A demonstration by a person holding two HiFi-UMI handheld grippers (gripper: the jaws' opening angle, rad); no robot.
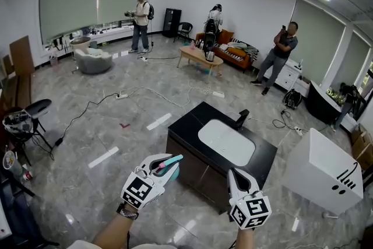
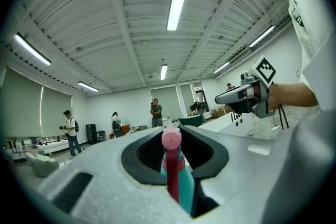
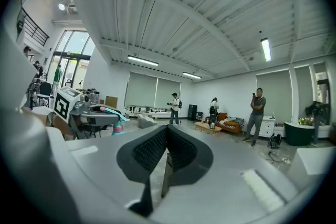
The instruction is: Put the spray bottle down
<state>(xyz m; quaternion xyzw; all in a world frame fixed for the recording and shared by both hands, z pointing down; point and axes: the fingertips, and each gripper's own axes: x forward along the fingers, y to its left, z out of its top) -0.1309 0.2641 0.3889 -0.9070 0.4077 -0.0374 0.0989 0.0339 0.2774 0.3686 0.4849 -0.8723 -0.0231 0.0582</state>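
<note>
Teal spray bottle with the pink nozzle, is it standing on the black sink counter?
No, the left gripper holds the teal spray bottle in the air, clear of the black sink counter.

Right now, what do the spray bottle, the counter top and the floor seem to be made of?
Spray bottle: probably plastic, teal body and pink nozzle, smooth, dull.
Counter top: black and smooth, maybe stone or laminate; I cannot tell.
Floor: grey veined stone or tile, polished, since it mirrors the ceiling lights.

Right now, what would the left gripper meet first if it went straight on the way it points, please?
Likely nothing close: the left gripper with the bottle points level, seemingly above the counter toward open room; height is uncertain.
</note>
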